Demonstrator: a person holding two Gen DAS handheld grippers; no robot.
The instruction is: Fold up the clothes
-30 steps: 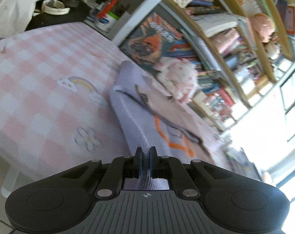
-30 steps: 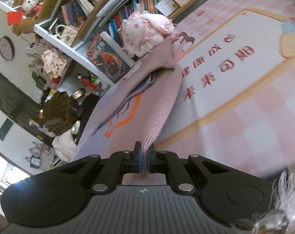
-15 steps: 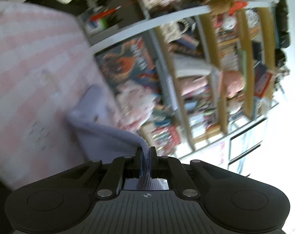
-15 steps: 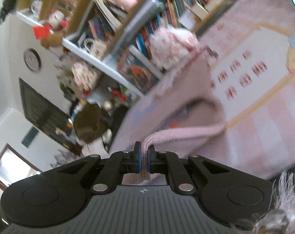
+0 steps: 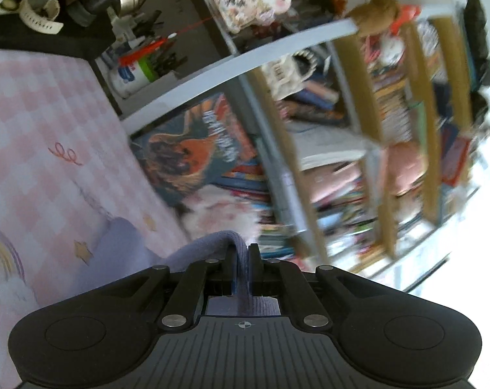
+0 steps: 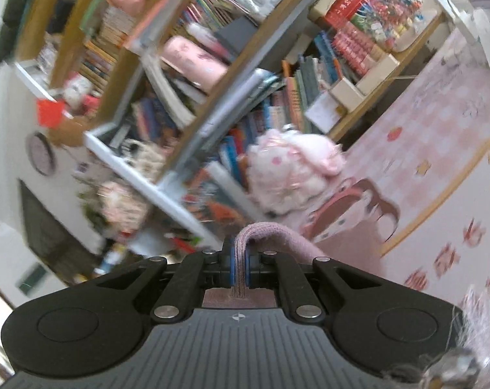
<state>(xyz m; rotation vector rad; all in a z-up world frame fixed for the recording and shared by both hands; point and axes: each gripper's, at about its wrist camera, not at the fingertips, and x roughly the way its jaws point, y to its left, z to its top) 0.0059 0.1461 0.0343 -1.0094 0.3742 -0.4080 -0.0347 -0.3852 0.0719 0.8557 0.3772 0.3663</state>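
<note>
L gripper [image 5: 243, 259] & R gripper [image 6: 240, 261] both clamped on lilac sweater [image 5: 209, 243] hem | risk: thin pinch, knit may slip out mid-lift | rest of sweater over bed [image 5: 34, 129] edge prob. bunching, view blurred

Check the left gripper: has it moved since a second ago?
Yes. The left gripper, shut on the sweater, has swung up and forward: the bookshelf now fills its view, and less of the bedspread shows.

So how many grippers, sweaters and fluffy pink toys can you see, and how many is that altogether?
Hand-held grippers: 2, the left and the right, each shut on knit fabric.
Sweaters: 1, as far as the pictures show, held at both ends.
Plush toys: 1, pink and white, by the bookshelf.
Total: 4
</note>
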